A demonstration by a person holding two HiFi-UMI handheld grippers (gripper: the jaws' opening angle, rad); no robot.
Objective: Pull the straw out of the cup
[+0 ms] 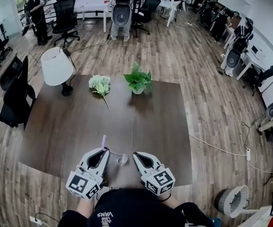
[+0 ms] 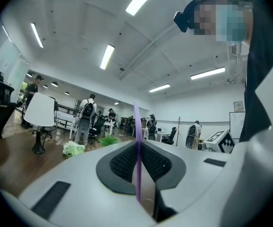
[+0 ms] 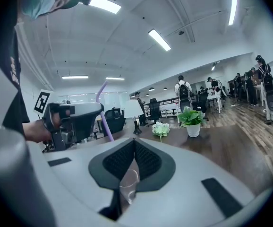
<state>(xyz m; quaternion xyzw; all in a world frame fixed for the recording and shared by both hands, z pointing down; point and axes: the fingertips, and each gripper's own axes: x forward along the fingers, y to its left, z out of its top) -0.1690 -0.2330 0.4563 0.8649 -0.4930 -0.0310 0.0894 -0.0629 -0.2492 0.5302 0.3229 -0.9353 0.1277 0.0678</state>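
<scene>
A purple straw (image 1: pixel 103 142) stands nearly upright, pinched between the pads of my left gripper (image 1: pixel 105 151), which is shut on it. In the left gripper view the straw (image 2: pixel 137 150) runs up the middle of the narrow gap between the jaws. A small clear cup (image 1: pixel 122 159) stands on the dark table (image 1: pixel 70 126) between the two gripper tips. My right gripper (image 1: pixel 135 155) is at the cup's right side. In the right gripper view the cup (image 3: pixel 127 187) fills the slim gap between the pads, and no straw shows inside it. The straw (image 3: pixel 103 112) and left gripper (image 3: pixel 77 119) rise at the left.
At the table's far side stand a white lamp (image 1: pixel 57 67), a white flower bunch (image 1: pixel 100 84) and a small green potted plant (image 1: pixel 138 81). Office chairs (image 1: pixel 13 93) stand at the left edge. People and robots are far back in the room.
</scene>
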